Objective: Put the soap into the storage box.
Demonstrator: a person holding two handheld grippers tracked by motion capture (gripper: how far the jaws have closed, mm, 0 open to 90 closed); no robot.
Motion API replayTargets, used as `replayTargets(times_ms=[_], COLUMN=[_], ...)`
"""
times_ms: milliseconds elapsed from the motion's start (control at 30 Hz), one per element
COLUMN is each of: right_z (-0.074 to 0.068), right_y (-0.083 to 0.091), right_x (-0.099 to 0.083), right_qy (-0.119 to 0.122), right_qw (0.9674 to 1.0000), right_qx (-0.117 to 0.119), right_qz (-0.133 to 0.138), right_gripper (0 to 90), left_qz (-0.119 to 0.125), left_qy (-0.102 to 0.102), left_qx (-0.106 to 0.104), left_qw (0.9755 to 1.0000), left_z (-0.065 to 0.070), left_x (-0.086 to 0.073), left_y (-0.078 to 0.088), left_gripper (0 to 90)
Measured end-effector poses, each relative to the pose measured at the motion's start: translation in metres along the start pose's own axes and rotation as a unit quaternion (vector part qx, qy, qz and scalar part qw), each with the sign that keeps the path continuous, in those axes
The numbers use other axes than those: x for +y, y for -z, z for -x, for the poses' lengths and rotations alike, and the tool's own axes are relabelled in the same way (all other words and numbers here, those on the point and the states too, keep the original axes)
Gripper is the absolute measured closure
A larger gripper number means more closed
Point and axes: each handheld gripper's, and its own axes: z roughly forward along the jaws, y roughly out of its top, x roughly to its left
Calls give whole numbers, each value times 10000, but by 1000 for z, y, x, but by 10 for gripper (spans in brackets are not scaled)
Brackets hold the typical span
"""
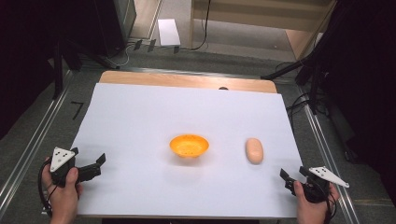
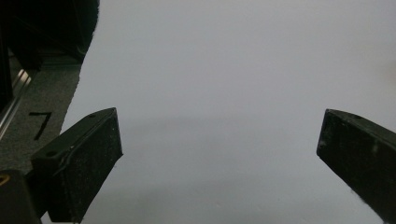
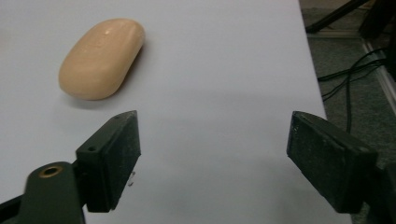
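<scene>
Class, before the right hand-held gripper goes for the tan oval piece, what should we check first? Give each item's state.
1. Right hand-held gripper open, nothing between its jaws: ok.
2. Tan oval piece lies free on the white sheet: ok.
3. Path from gripper to piece free: ok.
4. Orange bowl upright, apart from the piece: ok.
5. Left hand-held gripper open, out of the way: ok.
6. Piece hard or soft: cannot tell.

The left hand [image 1: 63,193] grips the black two-jaw left gripper [image 1: 88,161] — jaws spread wide, nothing between them. The right hand [image 1: 312,205] holds the black right gripper [image 1: 293,176] likewise — jaws apart, empty.
</scene>
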Motion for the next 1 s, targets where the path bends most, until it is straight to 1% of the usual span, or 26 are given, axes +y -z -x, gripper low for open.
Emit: replayTargets(times_ms=[67, 133, 200, 267, 333, 400, 467, 500, 533, 567, 600, 667, 733, 800, 900, 933, 1000], right_z=[-1, -2, -4, -7, -10, -14, -19, -21, -23, -23, -26, -29, -35, -38, -44, -45, -48], right_y=[-1, -2, -2, 0, 1, 0, -3, -6, -7, -7, -11, -14, -18, -22, -28, -29, -32], right_x=[2, 4, 8, 13, 17, 21, 25, 28, 30, 30, 35, 40, 45, 49, 54, 56, 60], right_qy=[44, 112, 182, 286, 384, 554, 713, 788, 819, 819, 863, 879, 909, 912, 904, 895, 826], right_qw=[9999, 9996, 9989, 9981, 9972, 9953, 9926, 9906, 9898, 9898, 9873, 9855, 9822, 9801, 9764, 9758, 9744], right_qx=[4, -59, -107, -94, -166, -165, -177, -162, -174, -174, -59, -17, -100, -164, -160, -154, -71], right_qz=[-117, -263, -423, -535, -625, -772, -966, -1103, -1149, -1149, -1331, -1449, -1643, -1757, -1954, -1989, -2090], right_gripper=[154, 154, 154, 160, 167, 173, 177, 177, 177, 177, 177, 178, 177, 160, 145, 145, 139], left_qz=[1, -9, -1, -5, -27, -39, -48, -48, -47, -47, -55, -59, -70, -73, -78, -81, -81], left_qy=[19, 31, 33, 59, 81, 87, 73, 70, 62, 62, 46, 40, 23, 48, 79, 75, 68], left_qx=[21, 25, 27, 8, 8, 17, 18, 14, 14, 14, 19, 14, 6, -5, -2, -6, -3], left_qw=[10000, 10000, 10000, 10000, 10000, 10000, 10000, 10000, 10000, 10000, 10000, 10000, 10000, 10000, 9999, 9999, 9999], left_z=[0, 0, 0, -1, -1, -1, -1, -1, -1, -1, -1, -1, -1, -1, -1, -1, -1], left_x=[0, 0, 0, 0, 0, 0, 0, 0, 0, 0, 0, 0, 0, 0, 0, 0, 0], left_y=[0, 0, 0, 0, -1, -1, -1, -1, -1, -1, -1, -1, -1, -1, -2, -2, -2], left_gripper=[4, 4, 4, 4, 4, 4, 4, 4, 4, 4, 5, 4, 5, 4, 4, 4, 5])
